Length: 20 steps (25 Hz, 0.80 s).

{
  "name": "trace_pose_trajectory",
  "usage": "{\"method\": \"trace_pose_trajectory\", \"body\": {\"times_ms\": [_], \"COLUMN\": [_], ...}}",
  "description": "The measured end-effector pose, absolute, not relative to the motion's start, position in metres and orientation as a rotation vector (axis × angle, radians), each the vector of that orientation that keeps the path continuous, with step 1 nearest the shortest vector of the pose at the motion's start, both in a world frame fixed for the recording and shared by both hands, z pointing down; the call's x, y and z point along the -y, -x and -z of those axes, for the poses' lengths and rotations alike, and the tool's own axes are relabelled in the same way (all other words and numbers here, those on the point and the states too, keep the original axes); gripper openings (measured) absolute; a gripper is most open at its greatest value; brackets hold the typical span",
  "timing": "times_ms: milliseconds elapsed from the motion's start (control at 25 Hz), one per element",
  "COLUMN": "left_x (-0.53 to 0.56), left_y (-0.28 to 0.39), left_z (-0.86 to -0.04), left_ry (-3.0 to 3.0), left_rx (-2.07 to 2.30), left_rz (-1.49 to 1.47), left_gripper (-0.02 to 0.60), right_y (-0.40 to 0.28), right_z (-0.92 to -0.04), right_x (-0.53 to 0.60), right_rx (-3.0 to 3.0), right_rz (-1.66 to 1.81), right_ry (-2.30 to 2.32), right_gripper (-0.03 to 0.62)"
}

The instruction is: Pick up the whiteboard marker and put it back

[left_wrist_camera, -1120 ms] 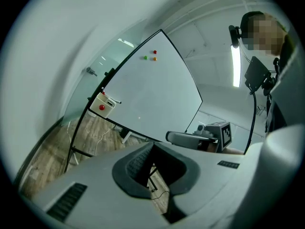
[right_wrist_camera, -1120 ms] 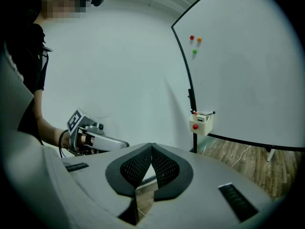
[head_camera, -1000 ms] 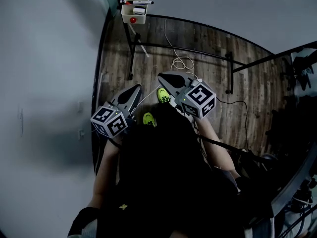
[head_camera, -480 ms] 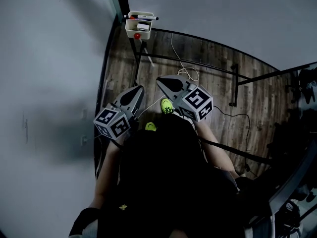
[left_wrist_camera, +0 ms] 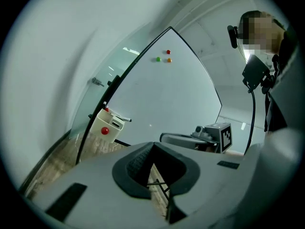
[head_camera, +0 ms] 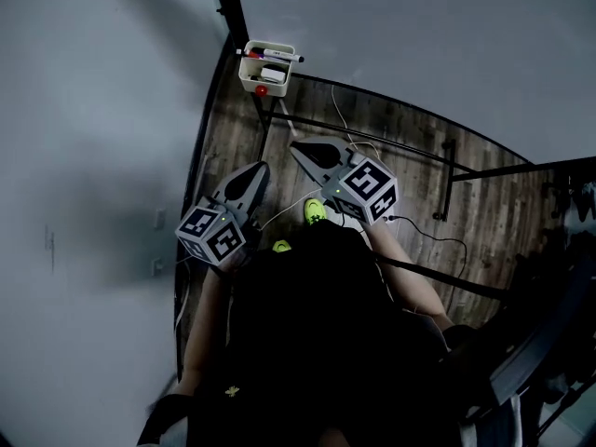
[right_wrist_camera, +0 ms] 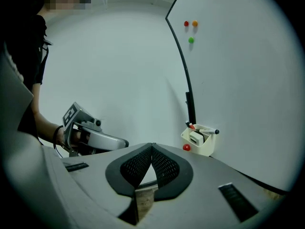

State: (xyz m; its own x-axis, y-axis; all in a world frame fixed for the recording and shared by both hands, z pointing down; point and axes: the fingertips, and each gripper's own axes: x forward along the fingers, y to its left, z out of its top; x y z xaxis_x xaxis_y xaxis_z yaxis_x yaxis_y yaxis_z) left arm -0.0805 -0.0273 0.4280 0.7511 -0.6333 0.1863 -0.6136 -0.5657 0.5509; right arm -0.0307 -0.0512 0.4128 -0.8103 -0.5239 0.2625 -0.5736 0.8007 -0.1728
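While neither tool carries anything, the right tool [right_wrist_camera: 151,146] has its jaws clenched tip to tip, and only a sliver of floor shows through the gap behind the tips. In its own view the left tool [left_wrist_camera: 152,145] is closed at the tips in the same way, with nothing between the jaws. From the head view, both tools point forward and slightly down, side by side but apart, over a dark wooden floor [head_camera: 400,128]. The person's yellow-green shoes [head_camera: 315,210] show just behind the tools.

Ahead of both tools and well apart from them, a white holder [head_camera: 251,73] sits at the lower corner of a whiteboard [right_wrist_camera: 238,80], beside the board's black frame. The whiteboard marker [head_camera: 279,56], white-bodied with a dark cap, lies level across the holder's open top, its capped end jutting past the rim. A red-capped marker [right_wrist_camera: 190,125] stands inside the holder at the frame side, and a red disc [head_camera: 262,90] marks the holder's front wall. High on the board sit three small round magnets [right_wrist_camera: 191,40]: red, orange and green. A pale cable [head_camera: 346,119] trails over the floor below the board
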Motion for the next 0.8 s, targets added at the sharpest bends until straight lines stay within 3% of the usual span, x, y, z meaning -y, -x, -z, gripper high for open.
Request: {"method": "trace_pose_trajectory", "body": {"times_ms": [800], "left_x": [0.087], "left_y": [0.059], "left_z": [-0.425], "left_ry": [-2.176], "left_rx": [1.273], "left_rz": [0.111], "left_gripper": [0.032], "right_y": [-0.012], "right_z": [-0.410], "right_x": [0.153], "right_rx": [2.841], "right_rz": [-0.173], "right_ry": [-0.704], "right_gripper": [-0.008]}}
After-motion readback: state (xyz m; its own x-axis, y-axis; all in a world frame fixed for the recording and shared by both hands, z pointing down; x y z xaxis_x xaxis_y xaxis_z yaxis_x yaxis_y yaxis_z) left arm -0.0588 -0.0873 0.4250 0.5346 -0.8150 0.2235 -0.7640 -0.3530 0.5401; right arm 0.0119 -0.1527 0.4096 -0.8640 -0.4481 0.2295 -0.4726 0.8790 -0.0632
